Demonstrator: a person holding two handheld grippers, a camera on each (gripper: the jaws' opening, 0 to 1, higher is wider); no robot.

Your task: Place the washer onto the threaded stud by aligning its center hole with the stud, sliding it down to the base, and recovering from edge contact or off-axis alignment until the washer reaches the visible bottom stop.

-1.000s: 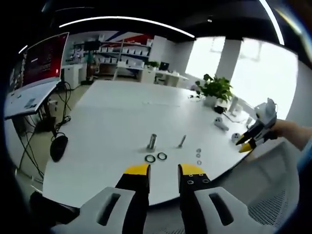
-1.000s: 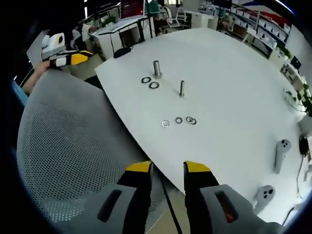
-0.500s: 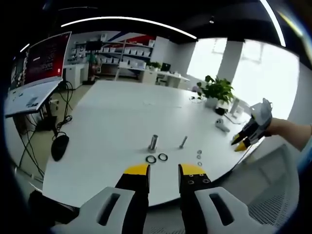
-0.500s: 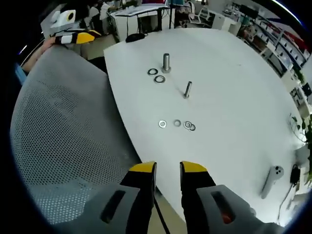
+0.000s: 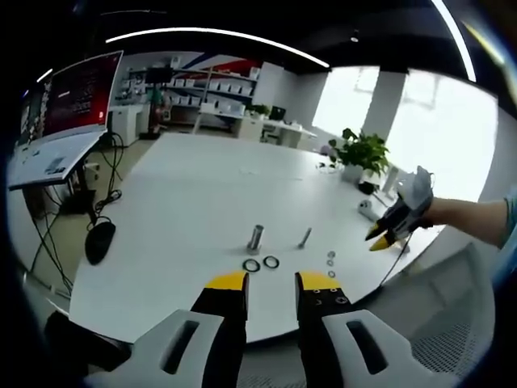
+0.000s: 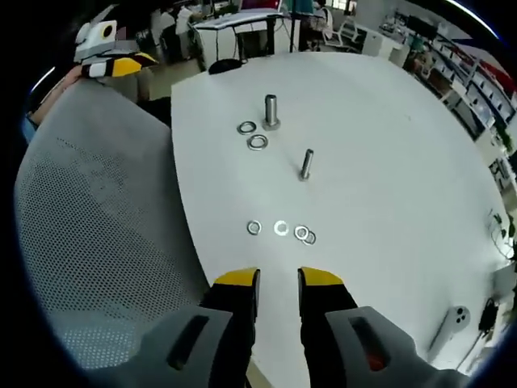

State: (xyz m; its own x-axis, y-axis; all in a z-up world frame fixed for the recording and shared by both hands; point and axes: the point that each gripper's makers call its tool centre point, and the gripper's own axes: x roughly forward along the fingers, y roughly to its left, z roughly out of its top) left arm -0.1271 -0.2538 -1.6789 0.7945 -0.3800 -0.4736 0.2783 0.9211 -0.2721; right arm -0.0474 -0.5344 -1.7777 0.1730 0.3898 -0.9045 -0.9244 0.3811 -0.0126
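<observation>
On the white table [image 5: 186, 202] stand a thick threaded stud [image 5: 256, 238] and a thinner stud [image 5: 304, 237]. Two larger washers [image 5: 261, 263] lie in front of the thick stud, and small washers [image 5: 330, 259] lie right of the thin one. My left gripper [image 5: 272, 283] hovers off the near table edge, open and empty. In the right gripper view the thick stud [image 6: 271, 111], thin stud [image 6: 306, 164], larger washers [image 6: 258, 142] and a row of several small washers [image 6: 281, 229] lie ahead. My right gripper [image 6: 279, 279] is over the table edge just short of that row, open, empty.
A grey mesh chair back [image 6: 97, 210] stands against the table edge between the two grippers. A white controller [image 6: 454, 319] lies far right. A potted plant [image 5: 359, 149] sits at the table's far side, and a monitor desk [image 5: 56, 153] stands left. The left gripper [image 6: 133, 63] shows beyond the chair.
My right gripper has come in over the table edge toward the small washers, and its jaws have narrowed slightly. The left gripper has hardly moved. Studs and washers lie as before.
</observation>
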